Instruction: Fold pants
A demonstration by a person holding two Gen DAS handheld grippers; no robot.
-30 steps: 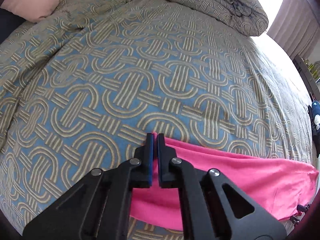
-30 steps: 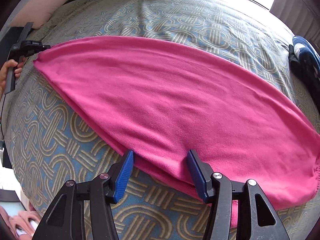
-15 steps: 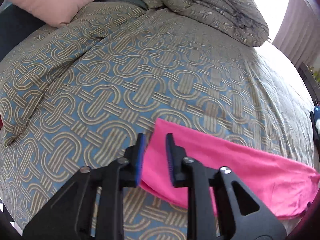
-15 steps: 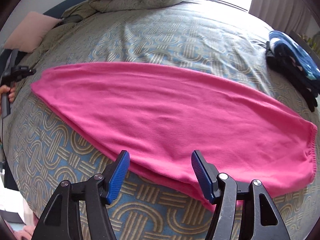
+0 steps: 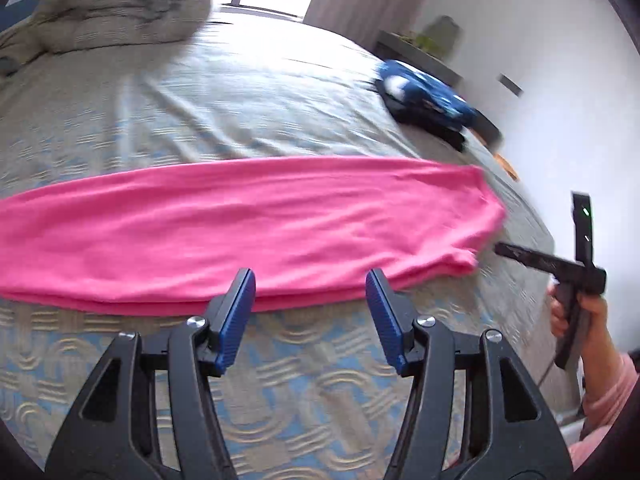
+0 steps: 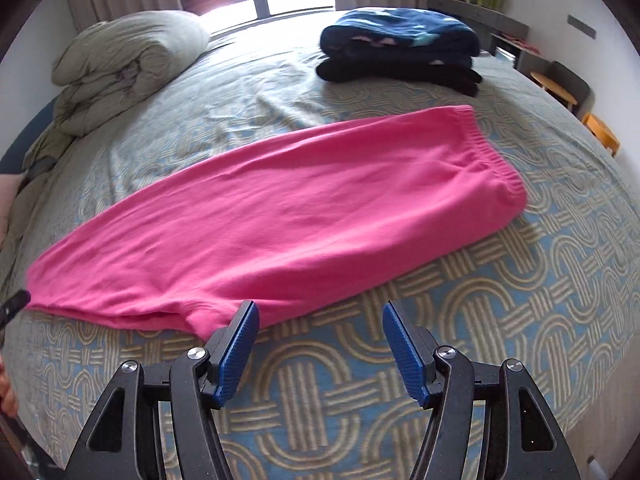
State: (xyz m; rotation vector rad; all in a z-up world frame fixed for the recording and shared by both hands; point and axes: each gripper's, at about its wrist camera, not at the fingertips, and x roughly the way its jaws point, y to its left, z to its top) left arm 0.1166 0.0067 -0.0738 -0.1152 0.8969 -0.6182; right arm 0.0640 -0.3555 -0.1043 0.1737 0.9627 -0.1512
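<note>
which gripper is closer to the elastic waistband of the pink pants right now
Right. The right gripper hovers open off the pants' near edge, toward the waistband end; the left gripper sits open farther along the leg.

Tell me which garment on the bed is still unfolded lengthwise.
The long pink fleece pants, stretched flat across the patterned bedspread; the dark blue and black clothes behind them sit stacked in a folded pile.

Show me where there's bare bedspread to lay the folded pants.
Bare bedspread lies between the pink pants and the right claw, and between the pants and the rolled duvet. It is crowded by the dark folded clothes.
</note>
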